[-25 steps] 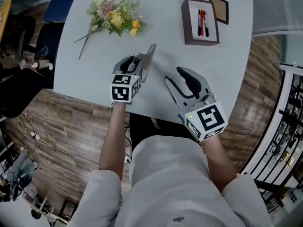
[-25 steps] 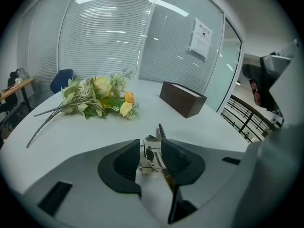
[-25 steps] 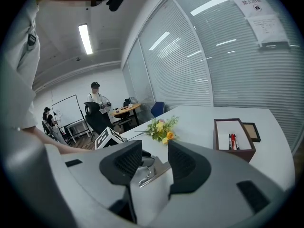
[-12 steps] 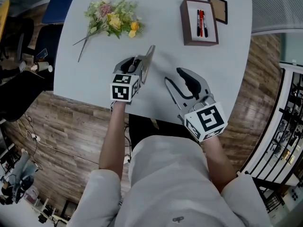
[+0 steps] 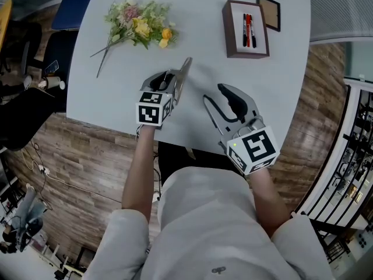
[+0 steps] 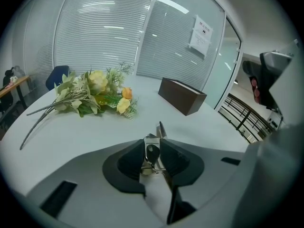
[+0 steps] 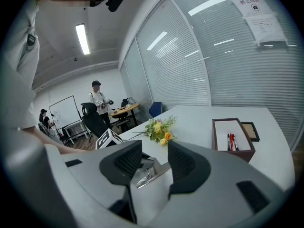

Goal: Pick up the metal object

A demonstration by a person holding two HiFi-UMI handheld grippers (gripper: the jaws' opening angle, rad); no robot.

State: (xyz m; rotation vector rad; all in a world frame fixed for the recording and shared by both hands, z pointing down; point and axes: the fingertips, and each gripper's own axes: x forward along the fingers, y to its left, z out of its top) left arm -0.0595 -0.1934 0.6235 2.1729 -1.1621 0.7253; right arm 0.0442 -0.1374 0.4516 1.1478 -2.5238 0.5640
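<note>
- Head view, change: the left gripper (image 5: 169, 81) has just been closing its jaws on the metal object (image 5: 183, 73). The object is a long bright bar lying near the middle of the table (image 5: 280, 86), its far end poking out past the jaws. Nothing else has shifted since the earlier pictures.
- Head view, meaning: I judge that the grasp is being made and the lift has not yet begun.
- Head view, right gripper (image 5: 214, 95): it rests on the table just right of the object, jaws apart and empty.
- Head view, count: one metal object; one bouquet (image 5: 139, 25) at far left; one brown box (image 5: 245, 28) at far right. The box holds two pens, a black pen (image 5: 244, 29) and a red pen (image 5: 250, 29). One small frame (image 5: 268, 11) lies beside the box.
- Left gripper view: the dark pads (image 6: 173, 158) look to be pressing on both sides of the metal object (image 6: 161, 129), so I read it as clamped. One bouquet sits far left and one box far right.
- Right gripper view: the right gripper's jaws stand wide with nothing between them. Beyond the gap I see the metal object (image 7: 149, 174), held in the left gripper.
- Right gripper view, count: one bouquet, one box with two pens, one frame.
</note>
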